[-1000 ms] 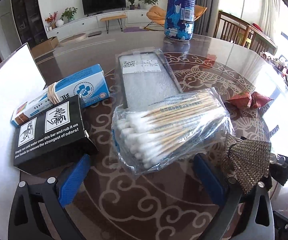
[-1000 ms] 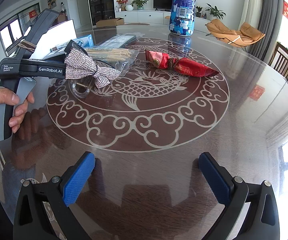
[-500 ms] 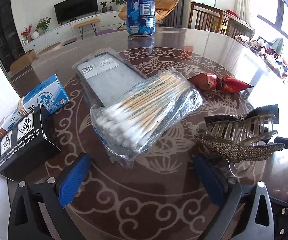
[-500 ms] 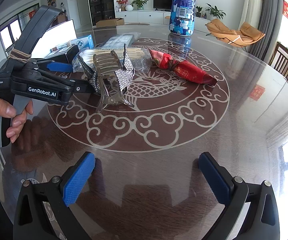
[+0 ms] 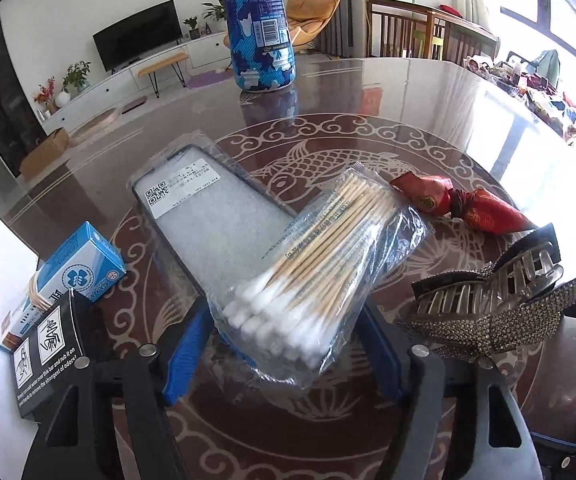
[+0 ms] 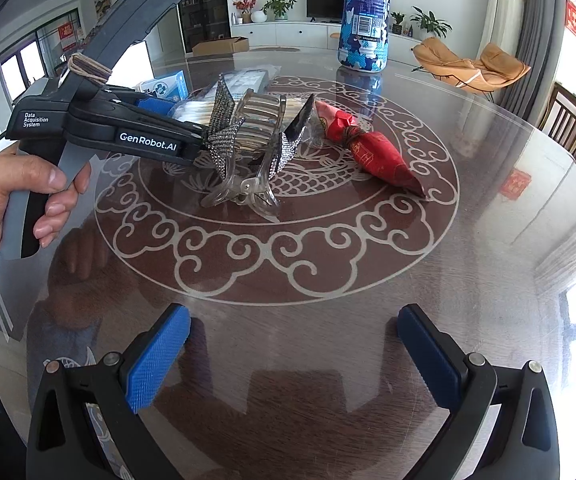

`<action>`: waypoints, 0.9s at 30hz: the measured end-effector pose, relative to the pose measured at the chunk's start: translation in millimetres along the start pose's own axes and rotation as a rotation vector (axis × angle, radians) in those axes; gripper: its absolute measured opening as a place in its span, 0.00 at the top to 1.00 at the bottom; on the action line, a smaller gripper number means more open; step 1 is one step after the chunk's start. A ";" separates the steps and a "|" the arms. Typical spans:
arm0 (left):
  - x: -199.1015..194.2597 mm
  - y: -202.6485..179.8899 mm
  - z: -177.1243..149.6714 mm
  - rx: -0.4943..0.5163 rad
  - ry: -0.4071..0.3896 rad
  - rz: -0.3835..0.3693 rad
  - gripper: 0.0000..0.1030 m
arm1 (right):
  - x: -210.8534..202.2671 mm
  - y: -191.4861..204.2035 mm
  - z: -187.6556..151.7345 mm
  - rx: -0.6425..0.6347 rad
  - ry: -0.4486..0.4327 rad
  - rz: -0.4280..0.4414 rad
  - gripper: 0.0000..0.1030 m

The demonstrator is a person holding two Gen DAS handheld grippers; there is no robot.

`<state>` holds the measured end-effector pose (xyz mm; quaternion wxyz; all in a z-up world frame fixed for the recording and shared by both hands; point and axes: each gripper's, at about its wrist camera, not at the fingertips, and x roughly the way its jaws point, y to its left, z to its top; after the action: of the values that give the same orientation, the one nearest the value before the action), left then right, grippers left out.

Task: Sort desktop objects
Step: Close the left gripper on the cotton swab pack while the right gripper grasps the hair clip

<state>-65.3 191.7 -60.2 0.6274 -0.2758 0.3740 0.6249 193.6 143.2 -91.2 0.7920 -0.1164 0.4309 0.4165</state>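
- On the bench (image 5: 428,92) I count one bag of cotton swabs (image 5: 320,276), one flat grey packet (image 5: 212,220), one blue box (image 5: 76,276), one black box (image 5: 48,356), one red wrapper (image 5: 464,206), one hair claw (image 5: 500,308) and one tall blue bottle (image 5: 260,24) at twelve o'clock.
- In the left wrist view the left gripper (image 5: 284,356) has its two blue fingers (image 5: 186,354) on either side of the near end of the swab bag, which lies between them and runs off toward one o'clock.
- Those fingers have just been closing; they sit at the bag's edges, and whether they press it I cannot tell.
- The hair claw lies at three o'clock of the left fingers, just beside the right one; the two boxes lie at nine o'clock.
- The right gripper (image 6: 292,360) has its two fingers (image 6: 156,360) spread wide over bare bench, nothing between them.
- From there the hair claw (image 6: 252,148) is at eleven o'clock, well apart, with a hand (image 6: 12,196) holding the left gripper's handle.
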 end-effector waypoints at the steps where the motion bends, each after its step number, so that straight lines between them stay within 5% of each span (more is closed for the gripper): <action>1: -2.0 -1.2 -1.6 -0.008 0.000 0.017 0.50 | 0.0 -0.1 0.0 0.000 0.000 0.001 0.00; 4: -9.7 0.5 -13.8 -0.078 0.005 0.024 0.69 | 0.4 -0.5 -0.2 0.000 0.000 0.001 0.00; 11: -42.1 -4.8 -62.9 -0.164 -0.007 -0.004 0.69 | 2.7 0.3 1.6 -0.006 0.003 -0.007 0.00; 16: -41.8 2.6 -48.1 -0.072 0.019 -0.024 0.30 | 3.2 0.3 2.4 -0.007 0.003 -0.008 0.00; 19: -41.7 3.3 -19.5 0.017 -0.008 0.052 0.29 | 3.2 0.2 2.3 -0.007 0.003 -0.007 0.00; 27: 1.1 -32.6 31.3 0.265 0.074 0.051 0.29 | 2.3 0.3 0.9 -0.003 0.000 -0.002 0.00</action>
<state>-29.2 215.6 -47.2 0.6281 -0.2039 0.4830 0.5750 194.5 145.2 -92.4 0.7922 -0.1180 0.4302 0.4165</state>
